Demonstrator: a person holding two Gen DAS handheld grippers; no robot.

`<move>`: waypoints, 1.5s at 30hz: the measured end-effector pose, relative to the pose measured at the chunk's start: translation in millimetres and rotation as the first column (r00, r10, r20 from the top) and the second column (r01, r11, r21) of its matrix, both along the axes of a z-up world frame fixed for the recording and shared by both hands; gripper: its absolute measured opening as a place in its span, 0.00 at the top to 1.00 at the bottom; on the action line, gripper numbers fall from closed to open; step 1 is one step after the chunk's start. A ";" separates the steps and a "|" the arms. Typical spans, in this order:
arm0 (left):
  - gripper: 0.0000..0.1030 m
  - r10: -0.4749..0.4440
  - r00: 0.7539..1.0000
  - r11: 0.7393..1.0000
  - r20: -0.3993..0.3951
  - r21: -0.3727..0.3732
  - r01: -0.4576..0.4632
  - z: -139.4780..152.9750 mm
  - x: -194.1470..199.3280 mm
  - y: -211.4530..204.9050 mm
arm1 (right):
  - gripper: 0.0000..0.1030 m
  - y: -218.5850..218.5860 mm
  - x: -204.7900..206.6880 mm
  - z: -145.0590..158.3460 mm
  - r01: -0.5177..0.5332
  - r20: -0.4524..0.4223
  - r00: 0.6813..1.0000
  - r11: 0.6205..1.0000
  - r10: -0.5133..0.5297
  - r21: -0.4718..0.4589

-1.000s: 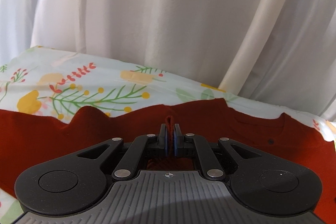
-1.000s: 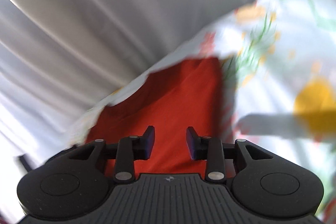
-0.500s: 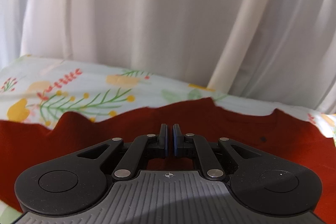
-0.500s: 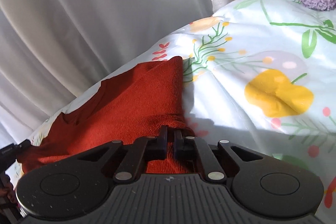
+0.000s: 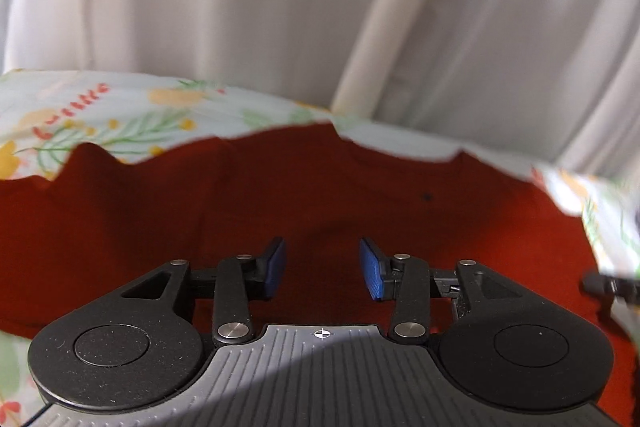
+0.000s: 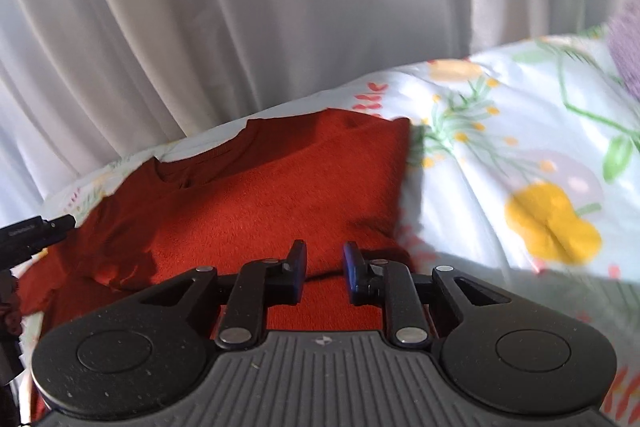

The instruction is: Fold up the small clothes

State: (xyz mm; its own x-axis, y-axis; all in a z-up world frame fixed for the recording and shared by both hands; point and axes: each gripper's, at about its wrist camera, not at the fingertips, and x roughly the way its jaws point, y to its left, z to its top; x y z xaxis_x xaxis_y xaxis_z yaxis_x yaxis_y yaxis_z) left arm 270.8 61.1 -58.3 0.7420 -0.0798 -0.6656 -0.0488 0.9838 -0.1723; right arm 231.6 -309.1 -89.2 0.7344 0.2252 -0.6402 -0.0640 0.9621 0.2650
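With both the left gripper (image 5: 322, 267) and right gripper (image 6: 324, 273) spread and empty just above the red garment (image 6: 256, 203) lying folded on the floral sheet (image 6: 500, 155), I judge this fold laid, next needing a fresh edge pinch.

L gripper (image 5: 322, 269): jaws wide apart, nothing between. R gripper (image 6: 324, 273): jaws parted, narrower gap, level.

A purple fuzzy thing (image 6: 626, 47) is blurred, cut by the edge.
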 end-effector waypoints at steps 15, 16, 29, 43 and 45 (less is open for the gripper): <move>0.57 0.061 0.998 0.989 0.013 0.135 -0.063 -19.9 38.8 -3.8 | 0.81 47.3 58.6 -30.7 -0.004 0.118 0.991 0.920 0.055 -0.392; 0.56 0.065 0.998 0.991 0.004 0.121 -0.065 -18.3 37.0 -1.6 | 0.81 46.5 58.7 -31.7 0.000 0.123 0.991 0.922 0.052 -0.387; 0.16 0.690 0.716 0.627 -0.103 -0.408 -0.663 -2.7 -125.8 214.6 | 0.65 43.4 -5.9 -17.6 -0.070 0.042 0.996 0.978 0.080 -0.194; 0.79 0.896 0.384 0.198 -0.225 -0.570 -0.797 -45.9 -191.7 372.2 | 0.43 37.4 -11.4 -24.5 -0.067 -0.029 0.997 0.993 0.070 0.101; 0.90 0.895 0.384 0.194 -0.228 -0.576 -0.794 -51.3 -192.9 380.5 | 0.44 37.2 -10.6 -24.7 -0.064 -0.036 0.997 0.991 0.068 0.118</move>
State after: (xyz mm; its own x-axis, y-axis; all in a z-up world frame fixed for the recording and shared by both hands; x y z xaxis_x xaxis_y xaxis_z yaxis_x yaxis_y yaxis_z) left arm 78.0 441.5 -109.5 0.6621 0.3809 -0.6454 -0.7186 0.0782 -0.6910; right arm 221.0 -271.9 -113.8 0.6901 0.3473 -0.6349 -0.1135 0.9184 0.3790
